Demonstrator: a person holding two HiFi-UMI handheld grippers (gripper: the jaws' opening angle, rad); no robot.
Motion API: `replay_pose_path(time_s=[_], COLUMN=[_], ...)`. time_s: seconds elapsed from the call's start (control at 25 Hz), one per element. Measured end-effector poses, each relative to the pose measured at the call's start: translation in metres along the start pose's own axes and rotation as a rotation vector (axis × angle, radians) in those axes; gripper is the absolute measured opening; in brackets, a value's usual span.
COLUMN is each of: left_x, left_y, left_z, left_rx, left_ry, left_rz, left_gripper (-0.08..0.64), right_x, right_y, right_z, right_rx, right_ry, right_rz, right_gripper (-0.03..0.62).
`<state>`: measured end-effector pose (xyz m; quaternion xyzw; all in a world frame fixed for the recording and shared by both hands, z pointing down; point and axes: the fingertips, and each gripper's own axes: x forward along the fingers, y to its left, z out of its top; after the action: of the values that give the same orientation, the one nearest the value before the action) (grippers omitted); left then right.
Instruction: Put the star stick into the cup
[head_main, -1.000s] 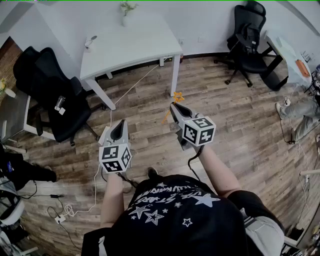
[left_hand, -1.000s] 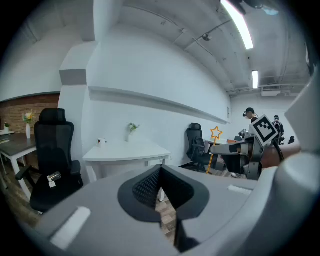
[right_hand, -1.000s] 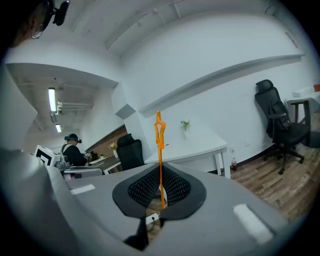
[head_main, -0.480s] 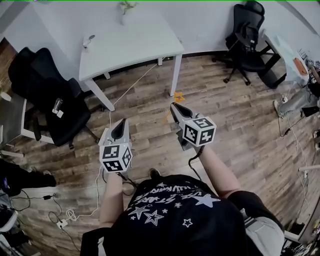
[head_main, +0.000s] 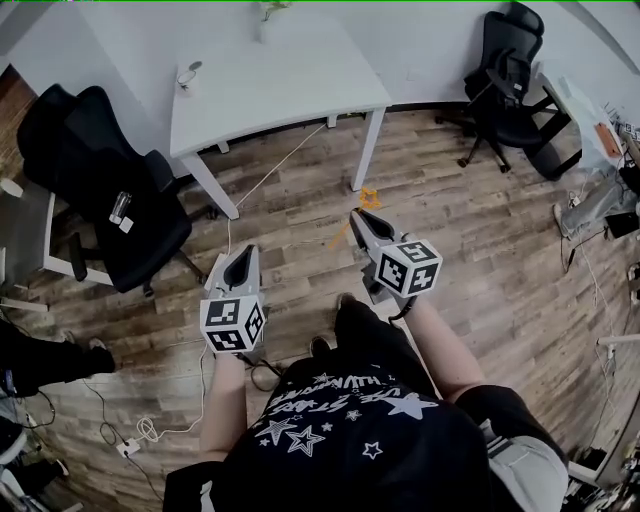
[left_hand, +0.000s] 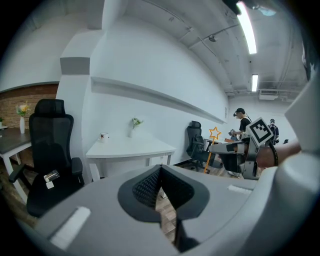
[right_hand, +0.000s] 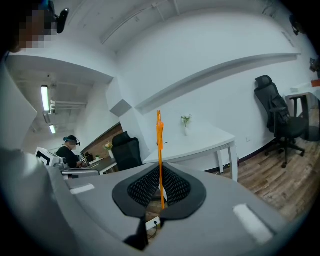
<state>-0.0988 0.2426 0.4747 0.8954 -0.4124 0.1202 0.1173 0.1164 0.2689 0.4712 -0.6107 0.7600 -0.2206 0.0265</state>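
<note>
Wood-plank floor (head_main: 480, 260) far below both grippers; ahead of the jaw tips, a white table (head_main: 300, 100) against a white wall; out to the left of the left gripper (head_main: 243, 254), a black office chair (head_main: 100, 190); far ahead and to the right of the right gripper (head_main: 363, 217), a second black office chair (head_main: 510, 70); behind both grippers, at the bottom of the head view, the person's black T-shirt (head_main: 350, 440) printed with white stars.

Left gripper pointing forward toward the table; jaws together at the tips, nothing between them. Right gripper beside it on the right, apart from it, likewise pointing forward; jaws narrowed onto the star stick (right_hand: 160, 165), clamped low on its thin orange shaft; shaft rising roughly upright out of the pads, an orange outlined star at its top, above and just ahead of the jaw tips, in the air, well short of the table.

On the table's left end, well ahead of the left gripper, a small white cup (left_hand: 104, 136), upright, well apart from the star stick; farther right along the table's back edge, a small white vase (left_hand: 134, 125) with green sprigs; on the floor ahead of the left gripper, a thin white cable (head_main: 262, 178).
</note>
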Motion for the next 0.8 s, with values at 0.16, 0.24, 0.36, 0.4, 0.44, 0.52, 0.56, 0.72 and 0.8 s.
replay_pose_path(time_s=[0.16, 0.24, 0.36, 0.4, 0.44, 0.52, 0.56, 0.72, 0.8], left_x=[0.010, 0.020, 0.038, 0.046, 0.056, 0.083, 0.098, 0.155, 0.185], left_y=[0.023, 0.036, 0.056, 0.064, 0.073, 0.092, 0.102, 0.135, 0.149], left_z=[0.006, 0.013, 0.021, 0.024, 0.027, 0.035, 0.039, 0.068, 0.084], left_rx=[-0.001, -0.005, 0.000, 0.004, 0.006, 0.002, -0.003, -0.016, -0.011], left_ry=[-0.010, -0.016, -0.020, -0.021, -0.022, -0.023, -0.024, -0.039, -0.046], left_rz=[0.021, 0.036, 0.055, 0.062, 0.071, 0.090, 0.100, 0.121, 0.137], left_gripper=[0.002, 0.003, 0.003, 0.002, 0.003, 0.002, 0.003, 0.002, 0.003], right_x=[0.034, 0.056, 0.093, 0.107, 0.121, 0.154, 0.171, 0.240, 0.274], right_y=[-0.001, -0.005, -0.014, -0.019, -0.026, -0.041, -0.049, -0.072, -0.082], right_z=[0.008, 0.015, 0.027, 0.032, 0.036, 0.046, 0.053, 0.082, 0.100], right_rx=[-0.009, -0.011, -0.016, -0.015, -0.012, -0.007, -0.004, 0.002, -0.004], right_ry=[0.002, 0.005, -0.002, -0.005, -0.008, -0.008, -0.006, 0.002, 0.003], right_rz=[0.014, 0.026, 0.045, 0.052, 0.058, 0.066, 0.072, 0.123, 0.154], right_gripper=[0.029, 0.029, 0.029, 0.029, 0.029, 0.029, 0.029, 0.029, 0.029])
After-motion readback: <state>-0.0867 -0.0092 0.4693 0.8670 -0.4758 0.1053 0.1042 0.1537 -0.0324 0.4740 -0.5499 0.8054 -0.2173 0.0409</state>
